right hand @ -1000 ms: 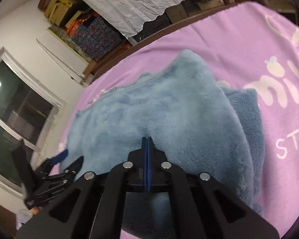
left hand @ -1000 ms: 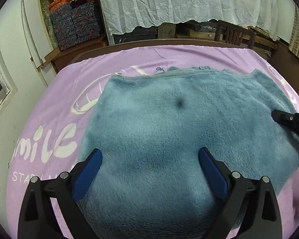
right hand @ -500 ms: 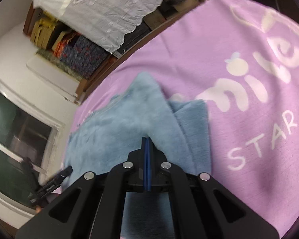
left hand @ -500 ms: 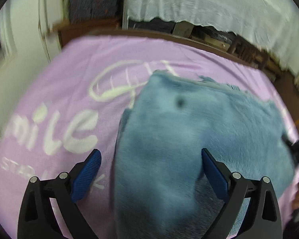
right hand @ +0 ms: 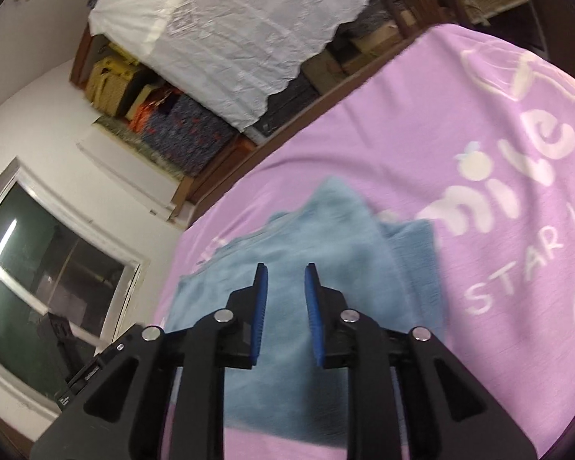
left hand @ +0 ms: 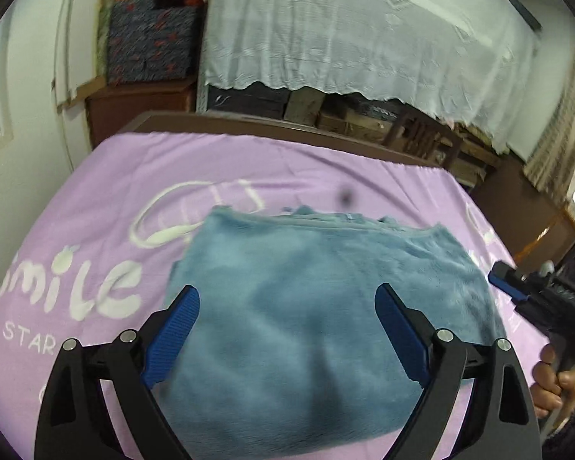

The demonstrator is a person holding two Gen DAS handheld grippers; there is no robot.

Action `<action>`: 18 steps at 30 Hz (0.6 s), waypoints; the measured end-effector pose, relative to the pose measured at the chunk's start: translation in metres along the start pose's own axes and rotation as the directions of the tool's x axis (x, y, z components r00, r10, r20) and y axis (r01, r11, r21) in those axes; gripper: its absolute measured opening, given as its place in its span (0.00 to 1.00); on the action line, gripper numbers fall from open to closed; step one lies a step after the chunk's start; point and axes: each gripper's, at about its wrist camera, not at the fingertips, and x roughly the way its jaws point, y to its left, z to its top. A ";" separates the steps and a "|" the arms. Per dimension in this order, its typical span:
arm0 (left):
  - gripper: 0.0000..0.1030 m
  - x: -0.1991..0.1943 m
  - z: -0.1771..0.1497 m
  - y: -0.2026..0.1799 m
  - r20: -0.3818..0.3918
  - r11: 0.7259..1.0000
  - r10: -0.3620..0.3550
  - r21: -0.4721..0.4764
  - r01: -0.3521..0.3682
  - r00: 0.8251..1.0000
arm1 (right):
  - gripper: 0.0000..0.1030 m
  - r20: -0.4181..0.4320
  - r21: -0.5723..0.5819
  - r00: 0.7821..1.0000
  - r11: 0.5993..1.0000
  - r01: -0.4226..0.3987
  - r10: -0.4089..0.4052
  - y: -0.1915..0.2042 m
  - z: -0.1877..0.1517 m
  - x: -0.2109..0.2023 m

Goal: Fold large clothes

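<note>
Two wrist fisheyes, angled down, close above shared blue garment [left hand: 318, 306] (opposite sides)

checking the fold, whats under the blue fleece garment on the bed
The blue fleece garment lies on the purple printed sheet. A lower fleece layer pokes out beneath its top fold. The fleece hides any further layers and part of the sheet's white print.

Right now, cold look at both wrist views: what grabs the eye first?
The folded blue fleece garment, lying mid-frame on the purple sheet with its white "Smile" lettering to the garment's left. Next, the left gripper hanging wide over the fleece, jaws easing inward with nothing between them, while the right gripper is opening, its pads clear of the cloth. Behind the bed, a white lace cloth drapes over stacked furniture.
</note>
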 end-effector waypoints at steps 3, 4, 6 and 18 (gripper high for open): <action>0.90 0.015 -0.002 -0.024 -0.023 0.999 0.004 0.047 -0.003 1.000 | 0.34 0.017 -0.061 1.000 0.998 0.019 -0.018 0.020 -0.008 -0.004; 0.90 0.019 -0.003 -0.027 -0.029 0.999 0.002 0.052 -0.001 1.000 | 0.36 0.024 -0.075 0.999 0.997 0.026 -0.024 0.025 -0.010 -0.006; 0.90 0.025 -0.008 -0.033 -0.041 0.998 -0.003 0.068 0.006 0.999 | 0.40 0.034 -0.088 0.999 0.996 0.030 -0.027 0.033 -0.015 -0.011; 0.96 0.071 -0.036 -0.041 -0.099 0.976 0.106 0.199 -0.085 0.989 | 0.57 0.063 -0.102 0.997 0.993 0.051 -0.045 0.051 -0.059 -0.031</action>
